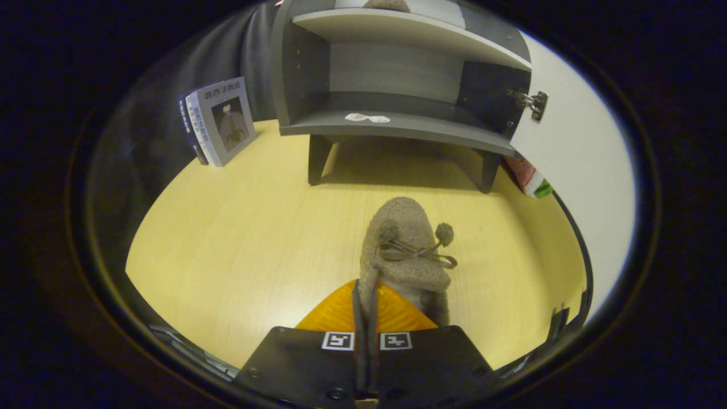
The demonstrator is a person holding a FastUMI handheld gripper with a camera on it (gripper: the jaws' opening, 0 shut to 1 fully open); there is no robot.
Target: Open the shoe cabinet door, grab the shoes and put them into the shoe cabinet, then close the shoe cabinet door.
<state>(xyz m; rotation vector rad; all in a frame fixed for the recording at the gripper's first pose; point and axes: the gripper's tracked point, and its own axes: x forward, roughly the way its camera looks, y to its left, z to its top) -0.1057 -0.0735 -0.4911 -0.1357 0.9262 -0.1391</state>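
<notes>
We've got the cabinet at twelve o'clock, its door swung wide at two, and our fingers pinching the heel rim of the slipper just ahead. The risk: that thin pinch on soft fleece could slip, or the hanging toe could catch the lower shelf edge going in. The count, big to small: one cabinet, one door, two shelves, two books at ten, one slipper held, another fuzzy one on top at twelve, one sticker on the shelf.
</notes>
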